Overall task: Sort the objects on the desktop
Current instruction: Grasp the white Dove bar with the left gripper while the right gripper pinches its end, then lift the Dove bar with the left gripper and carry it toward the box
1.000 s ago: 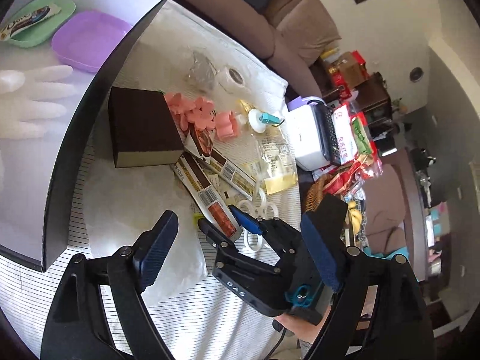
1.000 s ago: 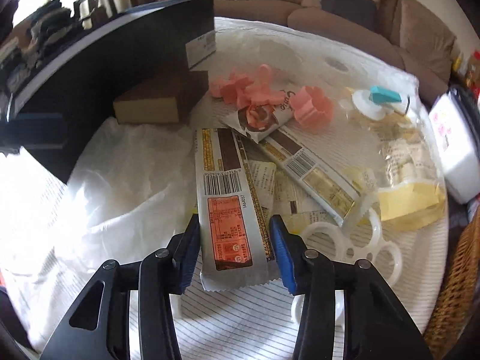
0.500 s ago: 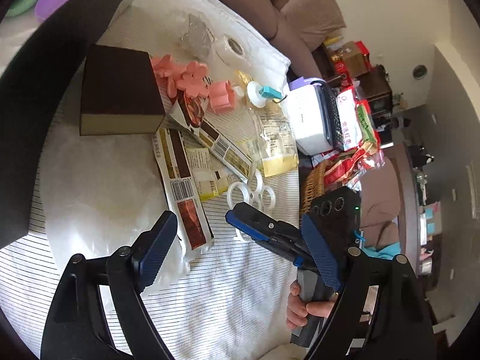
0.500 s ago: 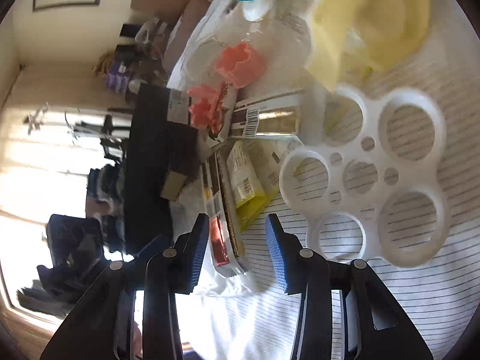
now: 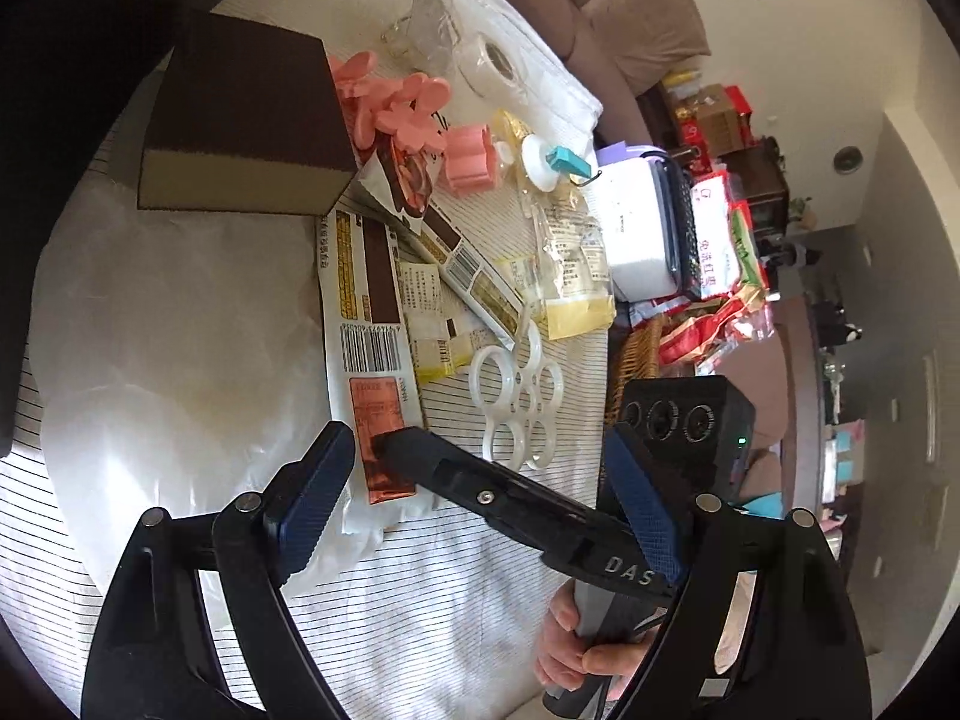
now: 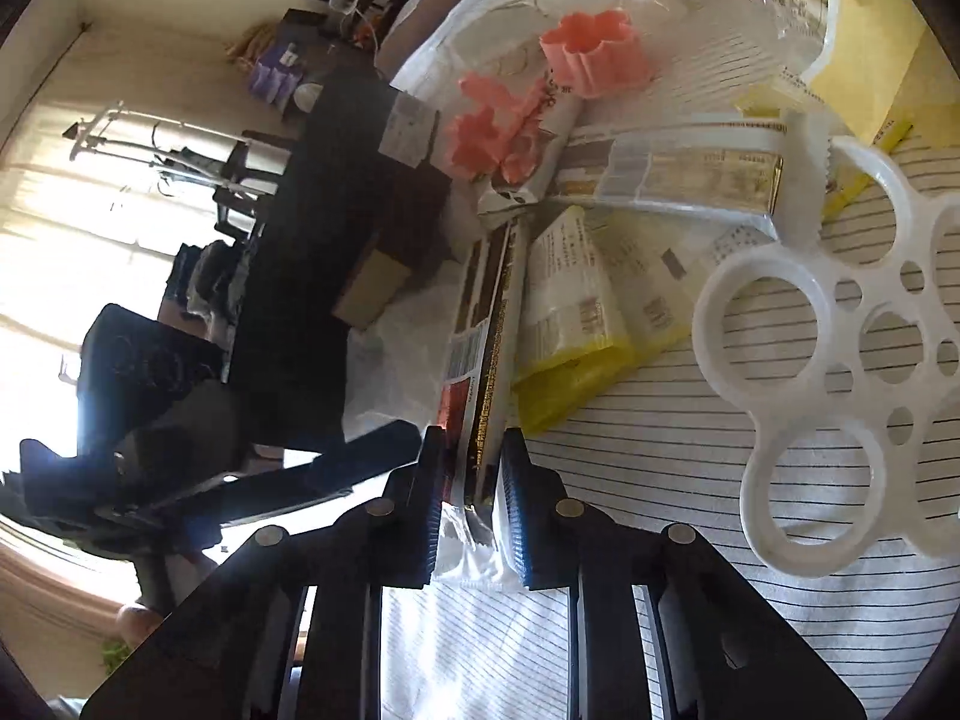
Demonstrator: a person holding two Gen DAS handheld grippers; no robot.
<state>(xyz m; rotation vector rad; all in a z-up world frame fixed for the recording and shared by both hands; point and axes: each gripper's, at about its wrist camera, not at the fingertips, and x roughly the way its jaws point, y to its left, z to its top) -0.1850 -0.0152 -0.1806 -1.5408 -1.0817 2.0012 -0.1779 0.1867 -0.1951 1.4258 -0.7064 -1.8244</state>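
Note:
A long snack packet (image 5: 366,330) with a barcode and a red label lies on the striped cloth. My right gripper (image 6: 471,504) is turned on its side and shut on the packet's near end (image 6: 480,396); in the left wrist view its fingertips (image 5: 390,441) sit at the red label. My left gripper (image 5: 474,504) is open and empty, hovering above the right one. A second snack packet (image 5: 474,282), a yellow sachet (image 5: 432,324) and a white ring holder (image 5: 519,402) lie to the right.
A brown box (image 5: 246,126) stands at the back left, with pink cutters (image 5: 414,114), a tape roll (image 5: 492,63) and a yellow-filled bag (image 5: 570,276) behind. A white plastic sheet (image 5: 168,330) lies left. A white device (image 5: 642,228) and a wicker basket (image 5: 636,360) stand off the right edge.
My right gripper rolled onto its side, moved to the long packet's near end and closed on it. The left gripper drew back and lower, staying open.

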